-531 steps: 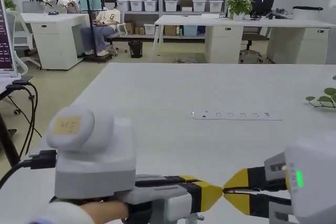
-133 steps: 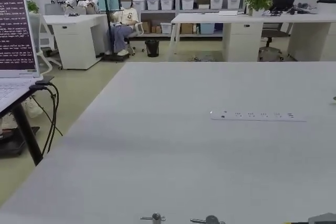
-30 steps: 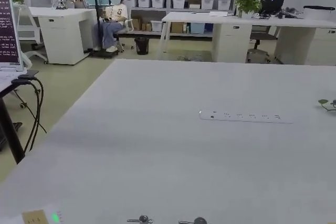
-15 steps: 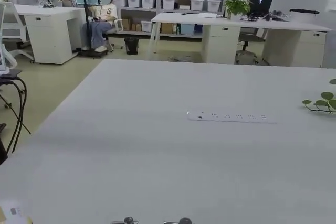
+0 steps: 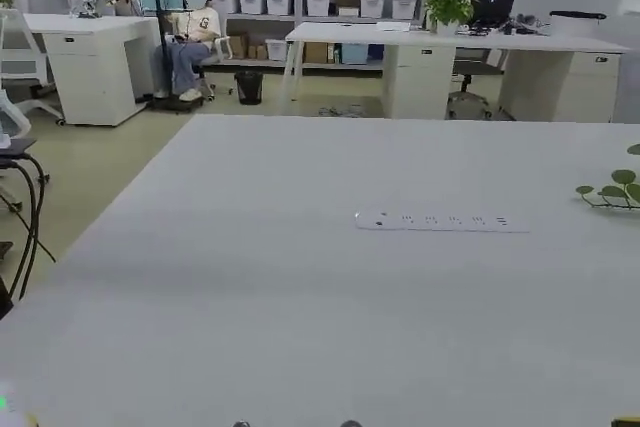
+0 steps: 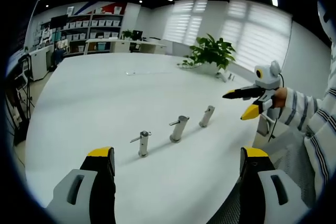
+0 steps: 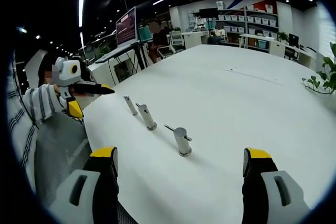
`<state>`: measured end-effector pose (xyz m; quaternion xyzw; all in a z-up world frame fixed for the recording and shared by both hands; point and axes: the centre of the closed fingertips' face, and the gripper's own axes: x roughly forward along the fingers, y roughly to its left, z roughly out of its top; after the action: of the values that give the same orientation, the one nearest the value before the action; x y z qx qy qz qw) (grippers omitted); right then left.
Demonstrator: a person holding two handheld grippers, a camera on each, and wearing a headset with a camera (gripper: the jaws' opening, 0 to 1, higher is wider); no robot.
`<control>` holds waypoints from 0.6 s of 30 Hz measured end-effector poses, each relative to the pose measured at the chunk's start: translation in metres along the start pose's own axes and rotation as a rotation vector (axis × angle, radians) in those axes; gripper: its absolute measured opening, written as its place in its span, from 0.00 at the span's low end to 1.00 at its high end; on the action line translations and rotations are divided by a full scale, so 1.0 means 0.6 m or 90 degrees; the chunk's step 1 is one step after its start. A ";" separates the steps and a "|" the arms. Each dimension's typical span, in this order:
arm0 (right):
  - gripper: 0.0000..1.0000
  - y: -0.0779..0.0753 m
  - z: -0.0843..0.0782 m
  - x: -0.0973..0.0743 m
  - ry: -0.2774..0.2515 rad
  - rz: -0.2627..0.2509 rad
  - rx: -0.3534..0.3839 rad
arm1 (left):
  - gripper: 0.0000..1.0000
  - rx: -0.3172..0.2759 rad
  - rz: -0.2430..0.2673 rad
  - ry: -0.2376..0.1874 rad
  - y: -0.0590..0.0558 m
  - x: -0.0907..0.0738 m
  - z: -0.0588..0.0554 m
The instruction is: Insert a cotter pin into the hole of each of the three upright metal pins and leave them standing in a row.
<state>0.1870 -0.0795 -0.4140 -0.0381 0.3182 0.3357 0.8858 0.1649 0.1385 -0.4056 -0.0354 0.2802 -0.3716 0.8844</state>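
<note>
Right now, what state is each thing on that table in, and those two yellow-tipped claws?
Left gripper: open, empty.
Right gripper: open, empty.
Pin nearest the left gripper: standing, cotter pin through it.
Middle pin: standing, cotter pin through it.
Pin nearest the right gripper: standing, cotter pin through it.
Power strip: flat, no plugs seen.

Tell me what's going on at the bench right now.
A person holds the left gripper and the right gripper off the work, both open and empty. Three metal pins stand upright in a row on the white table. In the left gripper view, the nearest pin and the middle pin each show a cotter pin through the top; the far pin is too small to tell.
</note>
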 end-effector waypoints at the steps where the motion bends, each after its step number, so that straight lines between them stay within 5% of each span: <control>1: 0.98 0.000 0.001 0.000 0.000 0.001 0.002 | 0.98 -0.002 0.000 -0.002 -0.001 0.000 0.001; 18: 0.98 -0.001 0.004 -0.014 -0.008 -0.001 0.049 | 0.98 -0.015 0.013 -0.002 -0.006 -0.012 0.011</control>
<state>0.1837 -0.0840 -0.4072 -0.0022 0.3249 0.3229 0.8889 0.1623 0.1398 -0.3959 -0.0433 0.2833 -0.3594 0.8881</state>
